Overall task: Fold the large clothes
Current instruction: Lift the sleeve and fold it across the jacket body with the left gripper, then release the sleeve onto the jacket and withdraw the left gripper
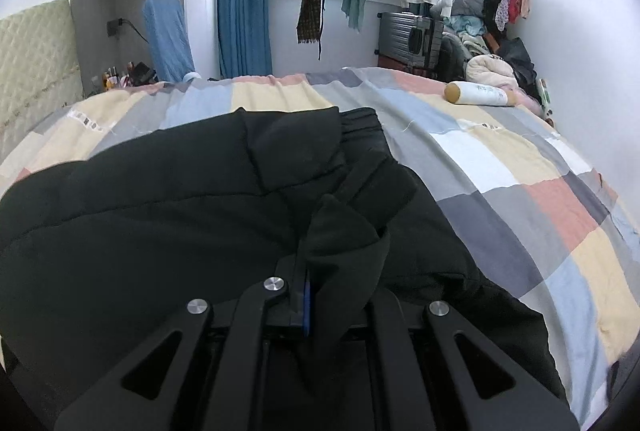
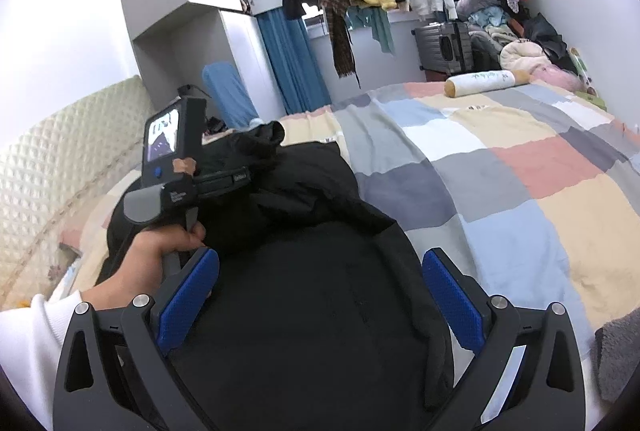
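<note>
Left claw (image 1: pixel 310 263) clamped on a fold of the black jacket (image 1: pixel 160 231); right claw (image 2: pixel 320 291) wide open over it; jacket lies on the patchwork bed (image 2: pixel 500 171).

Bed (image 1: pixel 500 167) with checked quilt (image 2: pixel 520 171), two items on it.
Black jacket (image 1: pixel 180 223) lies bunched on the quilt's near side; white bolster pillow (image 1: pixel 478 93) with tan ends rests near the far edge, well apart from the jacket.
</note>
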The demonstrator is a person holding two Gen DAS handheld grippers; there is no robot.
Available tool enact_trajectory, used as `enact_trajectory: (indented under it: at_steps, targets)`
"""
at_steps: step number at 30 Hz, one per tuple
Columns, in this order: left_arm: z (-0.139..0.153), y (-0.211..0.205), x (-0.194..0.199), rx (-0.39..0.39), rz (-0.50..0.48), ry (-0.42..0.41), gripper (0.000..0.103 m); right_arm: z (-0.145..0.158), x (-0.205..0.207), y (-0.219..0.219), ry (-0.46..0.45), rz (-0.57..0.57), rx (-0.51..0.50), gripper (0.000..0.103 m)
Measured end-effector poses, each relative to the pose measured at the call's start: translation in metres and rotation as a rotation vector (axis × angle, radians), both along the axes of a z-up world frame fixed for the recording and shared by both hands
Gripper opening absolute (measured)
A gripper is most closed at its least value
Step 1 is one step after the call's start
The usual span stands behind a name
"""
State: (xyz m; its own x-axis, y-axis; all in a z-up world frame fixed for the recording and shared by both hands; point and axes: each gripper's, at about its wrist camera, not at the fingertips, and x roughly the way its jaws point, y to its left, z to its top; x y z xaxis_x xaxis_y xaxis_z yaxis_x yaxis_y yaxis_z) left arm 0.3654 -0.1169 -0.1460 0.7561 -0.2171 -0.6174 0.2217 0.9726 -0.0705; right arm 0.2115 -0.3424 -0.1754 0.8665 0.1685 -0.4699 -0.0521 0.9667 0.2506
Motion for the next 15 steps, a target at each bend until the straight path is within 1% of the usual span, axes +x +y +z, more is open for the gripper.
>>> enact_trajectory:
  at_steps: [5,7,9,10,11,12,13,14,15]
  targets:
    - [0.003,-0.003,-0.002,0.006,-0.013,0.013,0.009,-0.002,0.002,0.002,0.013,0.006,-0.003,0.102]
    - [0.005,0.000,-0.003,-0.002,-0.009,0.026,0.015,-0.001,0.000,0.004,0.007,0.011,-0.008,0.102]
    - [0.009,0.005,-0.005,-0.046,0.000,0.040,0.020,0.002,-0.004,0.006,-0.014,0.034,-0.005,0.102]
    - [0.013,0.009,-0.008,-0.070,0.000,0.031,0.022,0.003,-0.005,0.007,-0.026,0.043,-0.005,0.102]
    - [0.014,0.011,-0.010,-0.075,0.002,0.023,0.024,0.005,-0.007,0.010,-0.040,0.050,-0.012,0.102]
    - [0.018,0.013,-0.014,-0.069,0.008,0.013,0.033,0.008,-0.011,0.013,-0.054,0.057,-0.026,0.102]
    - [0.020,0.014,-0.017,-0.067,0.009,0.009,0.050,0.009,-0.012,0.016,-0.061,0.062,-0.032,0.102]
    - [0.023,0.017,-0.021,-0.075,0.003,0.002,0.064,0.011,-0.014,0.018,-0.067,0.069,-0.039,0.102]
    - [0.027,0.020,-0.027,-0.079,0.004,-0.019,0.087,0.012,-0.015,0.021,-0.074,0.075,-0.048,0.102]
